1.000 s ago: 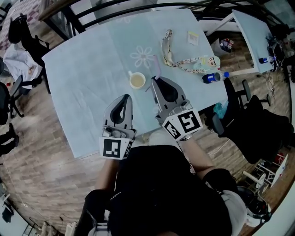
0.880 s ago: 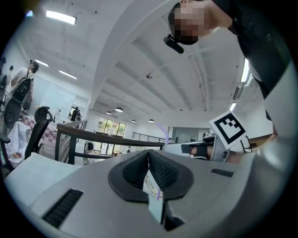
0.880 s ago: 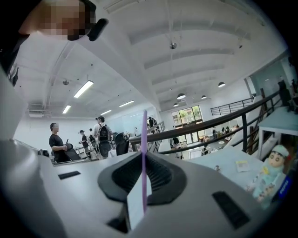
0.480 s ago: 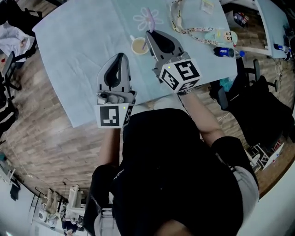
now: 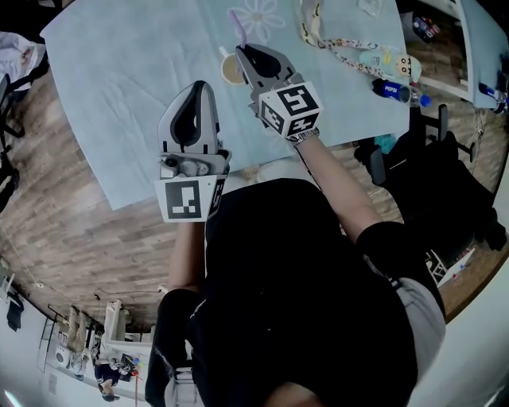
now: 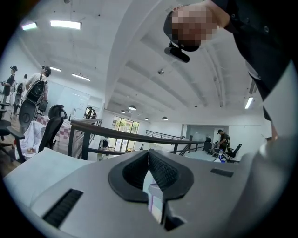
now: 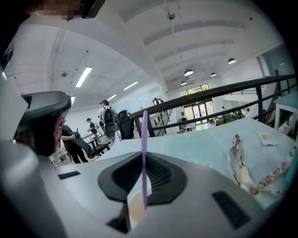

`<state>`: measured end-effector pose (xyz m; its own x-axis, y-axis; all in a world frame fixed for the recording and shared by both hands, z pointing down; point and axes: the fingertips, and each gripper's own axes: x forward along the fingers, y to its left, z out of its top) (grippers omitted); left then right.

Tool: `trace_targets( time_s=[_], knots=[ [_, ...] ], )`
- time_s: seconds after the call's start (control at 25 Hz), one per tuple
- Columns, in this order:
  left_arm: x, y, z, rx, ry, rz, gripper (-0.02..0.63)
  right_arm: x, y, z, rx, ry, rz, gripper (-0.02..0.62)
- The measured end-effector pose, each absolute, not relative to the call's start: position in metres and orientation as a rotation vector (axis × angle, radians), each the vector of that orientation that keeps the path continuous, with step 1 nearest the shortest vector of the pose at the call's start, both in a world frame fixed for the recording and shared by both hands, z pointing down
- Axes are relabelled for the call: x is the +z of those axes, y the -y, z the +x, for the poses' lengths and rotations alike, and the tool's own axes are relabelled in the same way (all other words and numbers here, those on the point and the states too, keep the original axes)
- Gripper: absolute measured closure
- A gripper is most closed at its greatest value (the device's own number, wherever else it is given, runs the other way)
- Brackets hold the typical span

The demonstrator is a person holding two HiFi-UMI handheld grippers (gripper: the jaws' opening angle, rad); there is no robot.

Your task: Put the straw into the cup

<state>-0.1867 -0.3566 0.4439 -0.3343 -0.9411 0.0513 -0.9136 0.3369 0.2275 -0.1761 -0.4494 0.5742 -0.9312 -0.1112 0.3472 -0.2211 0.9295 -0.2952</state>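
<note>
A white cup (image 5: 228,71) of beige drink stands on the pale blue table (image 5: 119,87). My right gripper (image 5: 240,49) hangs over its right rim, shut on a purple straw (image 5: 236,24) that stands upright. In the right gripper view the straw (image 7: 145,130) rises between the pads of the right gripper (image 7: 143,162), and its lower end hangs over the cup's mouth (image 7: 134,208). Whether it touches the drink is hidden. My left gripper (image 5: 200,84) is to the left of the cup, nearer me, its jaws together with nothing held. The left gripper (image 6: 149,155) points level across the room.
A patterned lanyard (image 5: 350,54) lies on the table to the right of the cup, also seen in the right gripper view (image 7: 242,172). A small bottle (image 5: 394,90) lies near the table's right edge. Office chairs (image 5: 413,159) stand beyond that edge.
My right gripper has come down and leftward with the straw, from beside the cup to over its mouth. The left gripper has shifted slightly.
</note>
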Motion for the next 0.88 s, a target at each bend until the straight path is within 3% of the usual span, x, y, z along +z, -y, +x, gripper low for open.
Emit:
trace_targets(
  time_s=[0.88],
  knots=[
    [0.468,0.374,-0.192,-0.180,2.363,1.687,0.592,0.637,0.448,-0.182,0.387,2.616,0.239,0.563]
  ],
)
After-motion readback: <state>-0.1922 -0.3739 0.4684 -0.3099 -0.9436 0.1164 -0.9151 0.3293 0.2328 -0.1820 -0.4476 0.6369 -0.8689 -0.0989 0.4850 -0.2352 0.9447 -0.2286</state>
